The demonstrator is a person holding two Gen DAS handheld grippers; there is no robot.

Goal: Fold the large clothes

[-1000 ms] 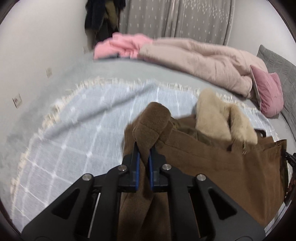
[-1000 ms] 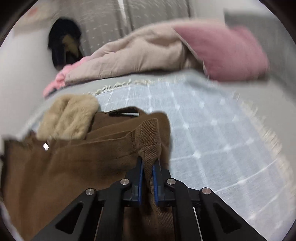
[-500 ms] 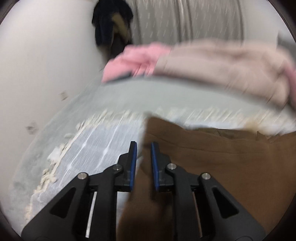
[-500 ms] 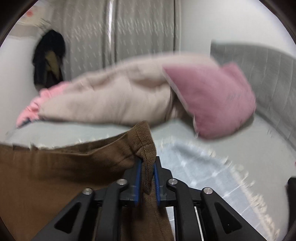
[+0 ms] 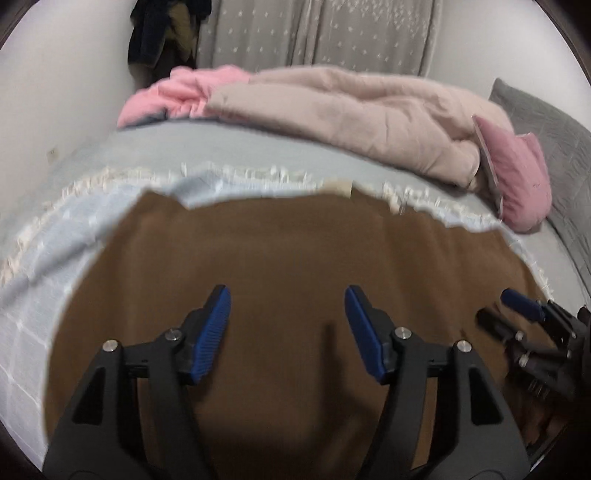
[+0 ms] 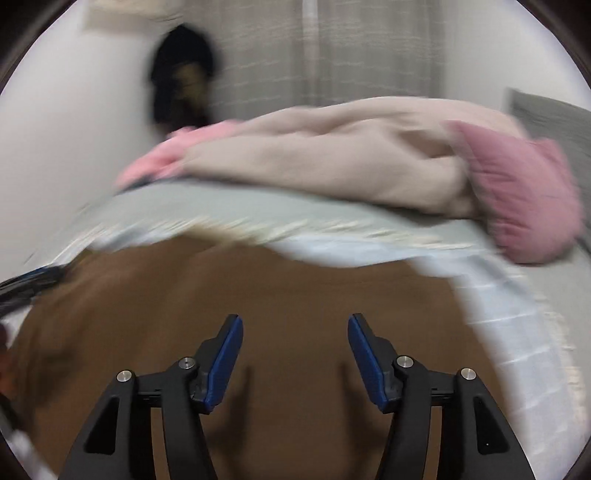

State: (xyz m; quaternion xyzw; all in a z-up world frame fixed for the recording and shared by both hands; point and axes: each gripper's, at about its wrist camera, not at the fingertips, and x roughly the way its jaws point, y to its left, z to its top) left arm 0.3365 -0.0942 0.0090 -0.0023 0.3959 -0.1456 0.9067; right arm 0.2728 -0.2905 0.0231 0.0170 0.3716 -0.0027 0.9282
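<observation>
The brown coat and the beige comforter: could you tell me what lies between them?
In the left wrist view, the fringed blue blanket and grey sheet separate brown coat from beige comforter.

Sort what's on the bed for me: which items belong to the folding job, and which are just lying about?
Job:
- large brown corduroy garment, spread flat
- left claw, open above it
- right claw, open above it
- pale blue checked fringed blanket under it

Lying about:
- beige quilted duvet
- pink crumpled fabric
- pink square cushion
- grey quilted pillow
- dark hanging clothes
</observation>
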